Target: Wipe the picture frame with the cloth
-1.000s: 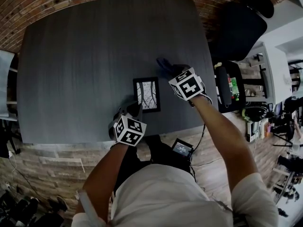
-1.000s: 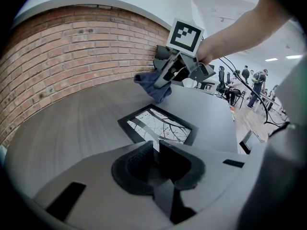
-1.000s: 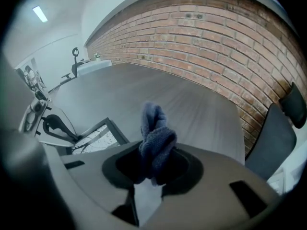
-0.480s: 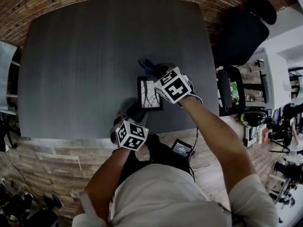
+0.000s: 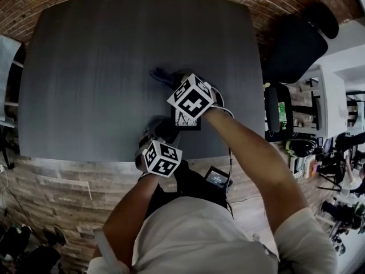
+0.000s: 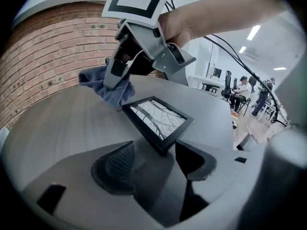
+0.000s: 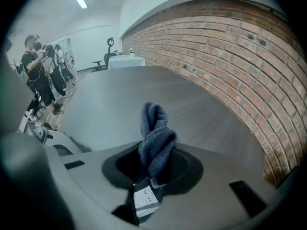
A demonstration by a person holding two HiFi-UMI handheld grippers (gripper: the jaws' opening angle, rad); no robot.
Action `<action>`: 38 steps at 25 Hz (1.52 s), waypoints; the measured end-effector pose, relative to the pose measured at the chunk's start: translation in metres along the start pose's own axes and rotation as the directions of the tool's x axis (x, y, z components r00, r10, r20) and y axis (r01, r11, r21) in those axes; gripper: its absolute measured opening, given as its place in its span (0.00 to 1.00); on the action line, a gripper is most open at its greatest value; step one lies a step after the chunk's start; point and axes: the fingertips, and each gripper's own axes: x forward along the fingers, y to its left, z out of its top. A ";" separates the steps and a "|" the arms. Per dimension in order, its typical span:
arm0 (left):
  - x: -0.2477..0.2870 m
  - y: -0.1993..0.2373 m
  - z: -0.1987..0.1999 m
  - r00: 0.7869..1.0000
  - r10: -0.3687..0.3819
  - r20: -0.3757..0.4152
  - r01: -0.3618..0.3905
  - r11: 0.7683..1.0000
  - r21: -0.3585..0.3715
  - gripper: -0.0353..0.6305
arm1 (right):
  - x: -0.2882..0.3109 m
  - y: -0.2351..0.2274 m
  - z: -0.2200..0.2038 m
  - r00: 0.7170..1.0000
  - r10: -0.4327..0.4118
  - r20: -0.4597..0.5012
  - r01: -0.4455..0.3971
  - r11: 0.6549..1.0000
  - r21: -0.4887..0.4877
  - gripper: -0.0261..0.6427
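A small black picture frame (image 6: 158,121) with a white line drawing lies flat on the dark table (image 5: 102,67). In the head view the picture frame (image 5: 186,122) is mostly covered by my right gripper (image 5: 171,80). That gripper is shut on a blue cloth (image 7: 156,138), which hangs bunched past the frame's far edge (image 6: 108,85). My left gripper (image 6: 158,159) sits at the frame's near corner. Its jaws have just been opening and now stand open, the corner in the gap and the pads (image 6: 117,164) off it.
A black office chair (image 5: 293,39) stands right of the table. A brick wall (image 7: 230,47) runs along the far side. The table's near edge (image 5: 85,160) is just behind my left gripper. People stand in the room beyond (image 6: 242,87).
My right gripper has carried the cloth leftward, from right of the frame to over it, rolling as it went. The left gripper has stayed at the frame's near corner.
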 end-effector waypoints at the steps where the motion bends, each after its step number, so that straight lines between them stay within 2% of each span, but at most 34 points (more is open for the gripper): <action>1: 0.001 0.000 0.000 1.000 0.001 0.002 -0.001 1.000 -0.004 0.45 | 0.004 0.001 -0.001 1.000 0.003 -0.015 -0.004 1.000 -0.011 0.19; 4: 0.001 0.000 -0.001 1.000 0.006 0.003 -0.006 1.000 -0.012 0.45 | 0.012 0.007 -0.009 0.998 0.017 -0.057 -0.018 1.000 -0.021 0.19; 10: 0.001 0.001 -0.005 1.000 0.019 -0.009 -0.019 1.000 -0.024 0.46 | 0.010 0.032 -0.017 0.996 0.055 -0.077 -0.061 0.996 -0.068 0.19; 24: 0.003 0.003 -0.005 0.999 0.046 -0.020 -0.047 0.997 -0.054 0.46 | -0.004 0.075 -0.041 0.987 0.136 -0.086 -0.141 0.988 -0.056 0.19; 38: 0.002 0.005 -0.005 0.998 0.062 -0.020 -0.064 0.995 -0.077 0.46 | -0.018 0.106 -0.052 0.979 0.198 -0.043 -0.195 0.979 0.061 0.19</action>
